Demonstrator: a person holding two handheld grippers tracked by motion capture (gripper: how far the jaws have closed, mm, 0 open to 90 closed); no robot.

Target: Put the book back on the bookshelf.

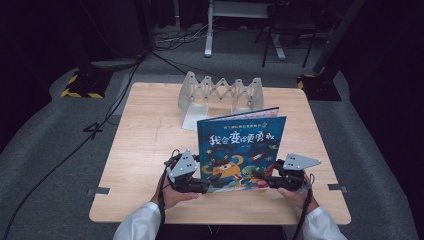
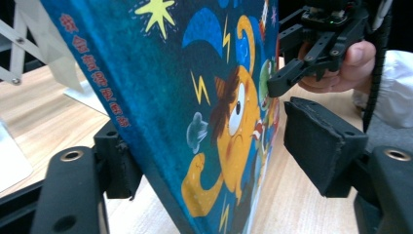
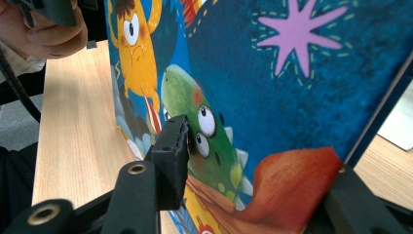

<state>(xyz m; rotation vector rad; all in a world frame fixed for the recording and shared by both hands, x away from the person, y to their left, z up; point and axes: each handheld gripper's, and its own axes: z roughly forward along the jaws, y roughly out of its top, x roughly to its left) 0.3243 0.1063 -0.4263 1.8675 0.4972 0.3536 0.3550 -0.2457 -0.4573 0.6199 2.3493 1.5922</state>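
A blue picture book point(image 1: 240, 150), with a yellow creature and a green dinosaur on its cover, stands upright on the wooden table point(image 1: 145, 145). My right gripper point(image 1: 272, 180) is at the book's lower right corner. In the right gripper view it point(image 3: 260, 165) is shut on the book point(image 3: 302, 97), one pad point(image 3: 170, 156) pressed on the cover. My left gripper point(image 1: 195, 184) is at the lower left corner. In the left gripper view it point(image 2: 216, 141) straddles the book point(image 2: 195, 97): one jaw touches the back cover, and the other pad point(image 2: 321, 144) stands a little off the front.
A white accordion-style rack point(image 1: 220, 92) stands at the table's back, with a white sheet point(image 1: 194, 117) at its foot just behind the book. Bare wood lies to the left and right of the book. Cables and stands are on the floor beyond the table.
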